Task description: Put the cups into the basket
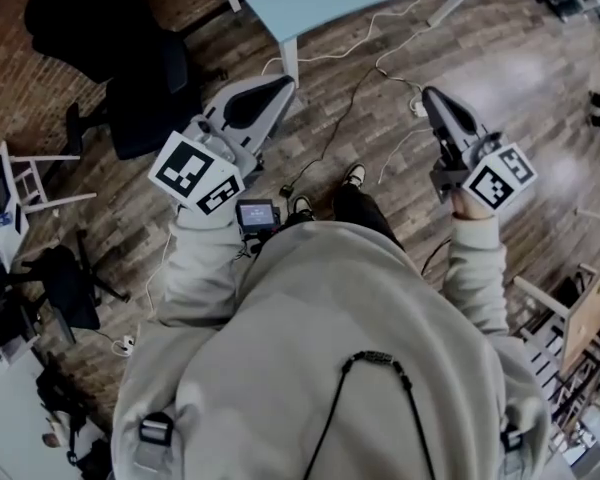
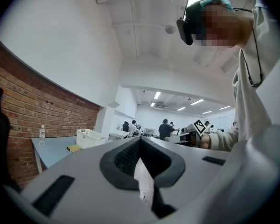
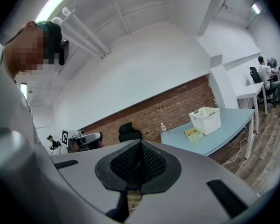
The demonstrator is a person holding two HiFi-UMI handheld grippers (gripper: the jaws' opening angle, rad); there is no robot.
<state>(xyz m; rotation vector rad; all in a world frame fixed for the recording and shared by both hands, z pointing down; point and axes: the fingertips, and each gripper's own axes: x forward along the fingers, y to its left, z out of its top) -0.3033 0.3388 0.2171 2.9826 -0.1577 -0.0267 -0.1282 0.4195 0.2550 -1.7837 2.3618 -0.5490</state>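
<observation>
While I hold both tongs out over the brown wood-plank floor (image 1: 540,78), the long pale-blue tabletop surface (image 3: 224,127) lies ahead of them, well apart from either tip. One long edge of the surface runs along a red brick wall (image 3: 177,106). A black office chair (image 1: 130,58) stands on the floor off to my left, near one end of the surface.

The white slotted plastic basket (image 3: 206,119) stands upright near the middle of the surface, its open top facing up; I cannot see inside it from here.

The left tongs (image 2: 140,139) are closed, the black ribbed pads meeting at the tip with nothing gripped between them. The right tongs (image 3: 140,143) are closed too and empty, with only a sliver of floor showing through the gap lower down.

A clear plastic bottle (image 2: 42,132) stands at the corner of the surface by the brick wall. A small flat yellow item (image 3: 193,133) lies just beside the basket, between it and the bottle, too small for me to tell what it is.
</observation>
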